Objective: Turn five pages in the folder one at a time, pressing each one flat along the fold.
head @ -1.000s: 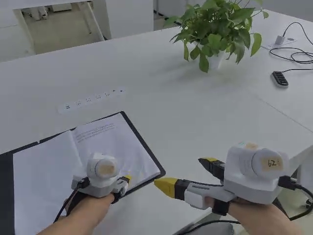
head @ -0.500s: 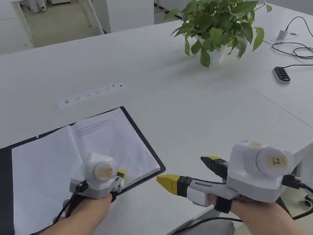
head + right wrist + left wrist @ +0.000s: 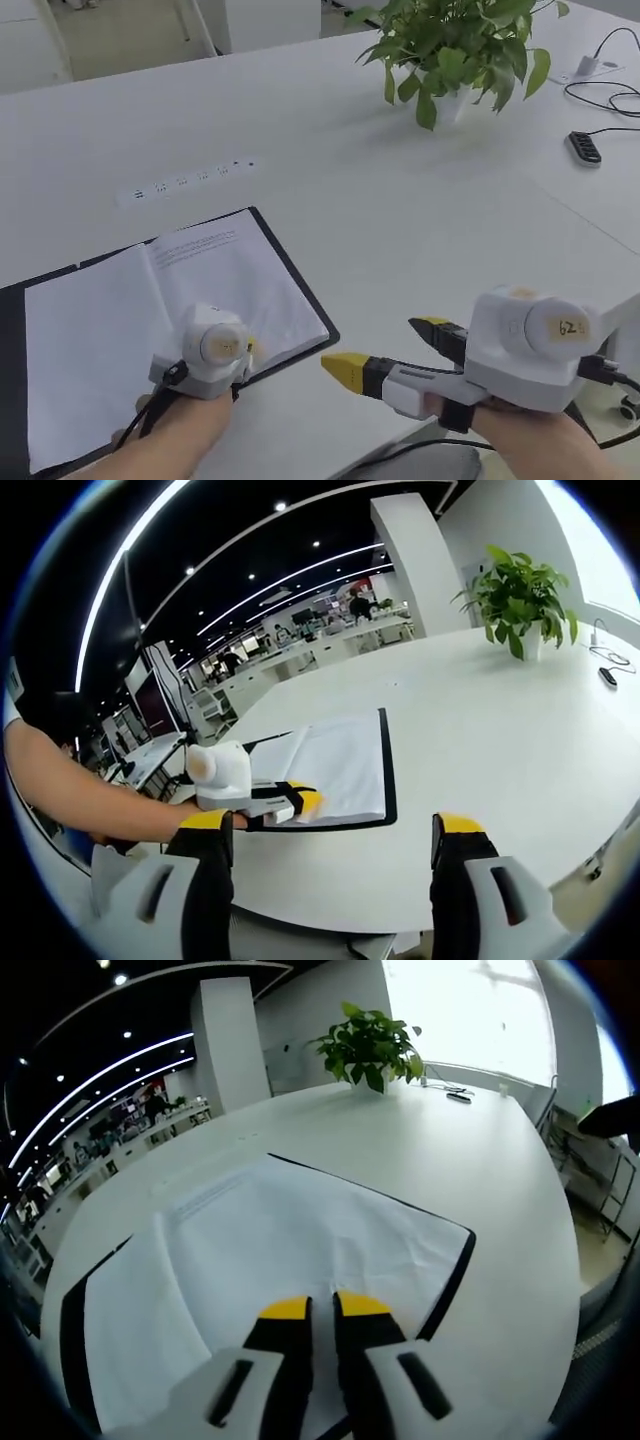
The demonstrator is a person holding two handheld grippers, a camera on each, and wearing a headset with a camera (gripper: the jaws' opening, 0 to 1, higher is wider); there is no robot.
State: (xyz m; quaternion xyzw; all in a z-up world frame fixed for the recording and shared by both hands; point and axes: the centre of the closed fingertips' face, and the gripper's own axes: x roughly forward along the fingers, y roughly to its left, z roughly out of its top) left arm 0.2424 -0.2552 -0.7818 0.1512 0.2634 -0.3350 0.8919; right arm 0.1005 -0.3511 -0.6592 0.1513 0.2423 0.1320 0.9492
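The folder (image 3: 235, 285) lies open and flat at the near left of the table (image 3: 400, 230). Over its right-hand page is the left gripper (image 3: 323, 1308), jaws pinched together and empty. The right gripper (image 3: 388, 348) hangs spread and empty alongside. How many pages are turned, we cannot tell.

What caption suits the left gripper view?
Left gripper, jaws shut, poised over the open folder page; potted plant beyond.
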